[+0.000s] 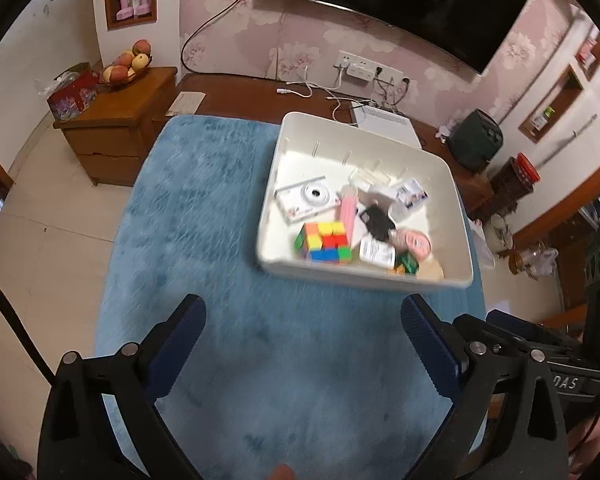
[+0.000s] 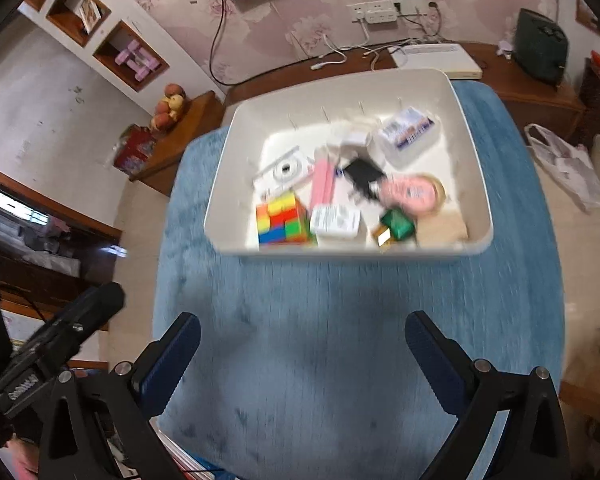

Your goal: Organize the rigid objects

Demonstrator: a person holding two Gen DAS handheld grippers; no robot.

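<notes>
Right tool [image 2: 303, 338] spread; its view alone shows shopping bag [image 2: 568, 168].

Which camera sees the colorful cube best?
The left wrist view. There the cube sits in the white bin with its colored squares on two faces fairly clear. The right wrist view also shows the cube near the bin's front wall, but blurrier, so its squares smear together.
</notes>
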